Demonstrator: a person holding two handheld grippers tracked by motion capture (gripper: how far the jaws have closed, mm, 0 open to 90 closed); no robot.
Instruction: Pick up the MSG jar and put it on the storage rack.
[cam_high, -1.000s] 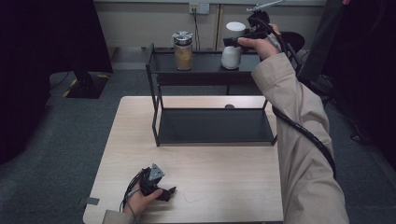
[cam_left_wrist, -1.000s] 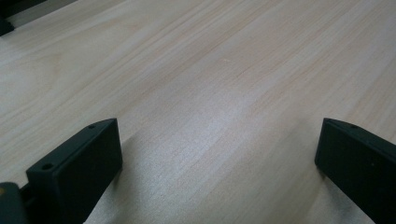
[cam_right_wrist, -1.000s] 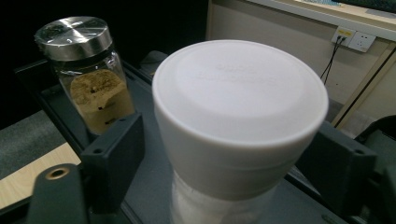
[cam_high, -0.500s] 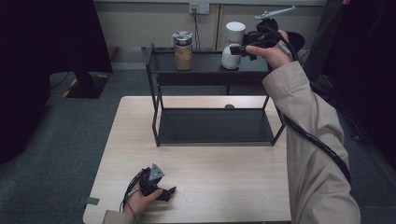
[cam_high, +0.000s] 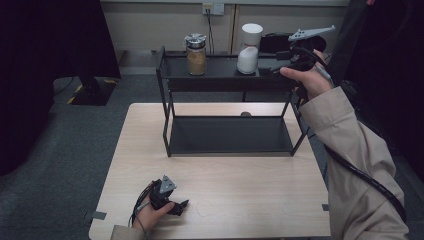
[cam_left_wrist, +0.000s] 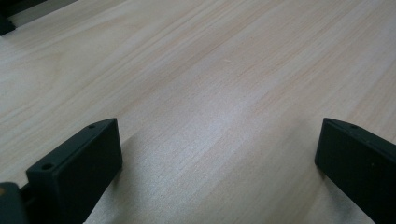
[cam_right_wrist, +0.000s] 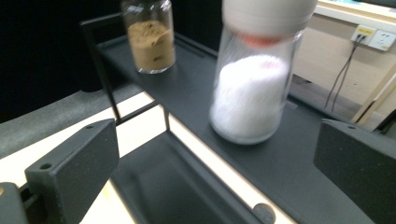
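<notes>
A black two-tier shelf (cam_high: 220, 74) stands at the back of the wooden table (cam_high: 250, 190). On its top tier are a glass jar of brown powder (cam_high: 196, 55) (cam_right_wrist: 149, 39) and a white-lidded jar of white powder (cam_high: 249, 50) (cam_right_wrist: 252, 93). My right gripper (cam_high: 274, 64) (cam_right_wrist: 215, 135) hovers at the shelf's right end, pointing at the white jar. Its jaws have just been opening and stand open; the jar stands free beyond them, untouched. My left gripper (cam_high: 175, 205) (cam_left_wrist: 217, 135) rests open on the table near the front edge, with bare wood between its jaws.
The shelf's lower tier (cam_high: 230, 135) is bare. A small dark disc (cam_high: 245, 114) lies on the table behind the shelf. A wall socket (cam_high: 214, 8) with a cable is at the back. Grey carpet surrounds the table.
My right gripper let go of the white jar, opened, and drew back to the right and slightly down. The jar stays on the top tier. The left hand has not moved.
</notes>
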